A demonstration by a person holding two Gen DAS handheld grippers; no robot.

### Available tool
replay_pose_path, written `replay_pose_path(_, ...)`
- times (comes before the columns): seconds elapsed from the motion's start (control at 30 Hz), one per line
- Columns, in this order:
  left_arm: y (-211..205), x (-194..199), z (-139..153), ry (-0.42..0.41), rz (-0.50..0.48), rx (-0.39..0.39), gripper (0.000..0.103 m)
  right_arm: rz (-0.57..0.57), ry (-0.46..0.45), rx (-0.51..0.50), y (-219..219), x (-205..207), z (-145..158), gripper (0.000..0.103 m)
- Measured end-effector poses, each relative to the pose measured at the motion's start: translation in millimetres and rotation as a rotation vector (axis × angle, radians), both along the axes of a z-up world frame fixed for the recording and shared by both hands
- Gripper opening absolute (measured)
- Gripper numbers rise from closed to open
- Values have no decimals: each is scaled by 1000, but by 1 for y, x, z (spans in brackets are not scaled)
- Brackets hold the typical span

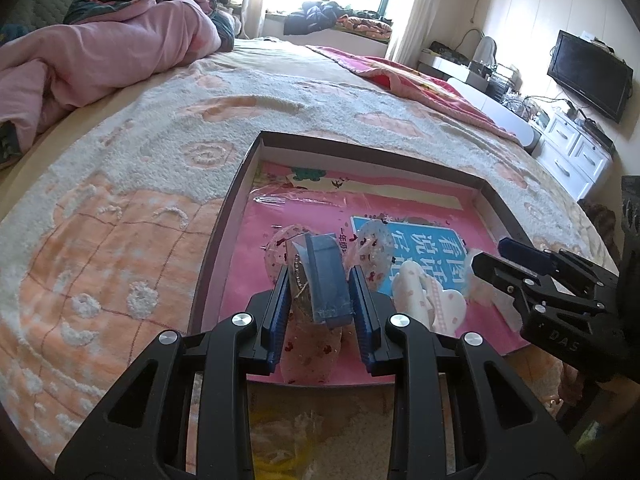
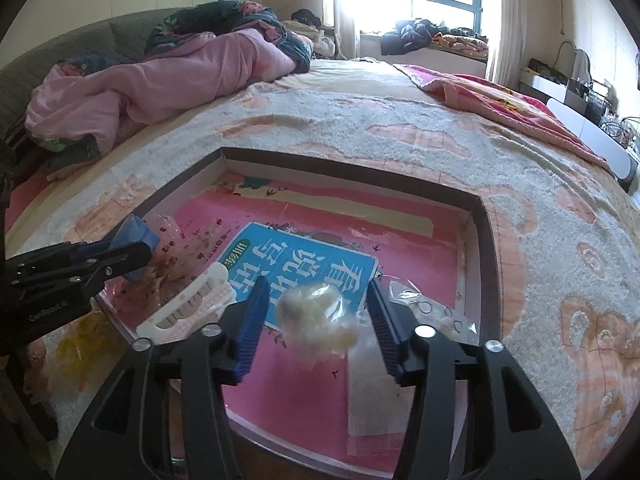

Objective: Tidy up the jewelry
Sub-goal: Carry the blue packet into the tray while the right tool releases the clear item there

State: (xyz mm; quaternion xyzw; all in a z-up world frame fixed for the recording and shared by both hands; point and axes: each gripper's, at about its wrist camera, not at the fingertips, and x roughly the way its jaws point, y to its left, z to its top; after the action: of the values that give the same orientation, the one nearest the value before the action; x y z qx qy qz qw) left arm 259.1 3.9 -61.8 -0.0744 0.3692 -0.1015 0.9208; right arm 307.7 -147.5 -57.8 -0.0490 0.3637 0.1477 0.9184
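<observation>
Working inside shallow dark-rimmed cardboard box lid (image 1: 224, 216) on the bed, floor lined with pink printed sheet (image 2: 400, 236) and blue-panelled booklet (image 2: 304, 256). Largest to smallest:

White plastic heart-shaped comb or hair clip (image 1: 424, 296), flat near box centre: rigid, light, smooth; take across the narrow toothed spine.

Blue rectangular card wrapped in clear spotted cellophane bag (image 1: 328, 280), a fine chain apparently against its left face: stiff core, slippery crinkly skin. Left gripper (image 1: 320, 300) clenched on it across the card's faces, card upright just above the box floor. Judged secure only while pinch stays on the card, not on loose film.

Cream fluffy pom-pom piece in clear plastic wrap (image 2: 316, 316): very light, soft, compressible, slick film. Sits between right gripper (image 2: 316, 312) pads, jaws released, pads not pressing. Regrip at the firm core.

Small metal rings in clear packet (image 2: 436, 312), near right wall: tiny, loose; pinch packet edge.
</observation>
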Motion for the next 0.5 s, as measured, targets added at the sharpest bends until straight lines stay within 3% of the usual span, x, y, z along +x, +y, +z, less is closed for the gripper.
replay_pose_path(0.27,-2,-2,0,-3,8,3,23,-4,-39,16,-3,-14,9,70)
replay_pose_path(0.5,1,-8,3,-11,21,3,46,-35,-62,52,-17,-26,19,79)
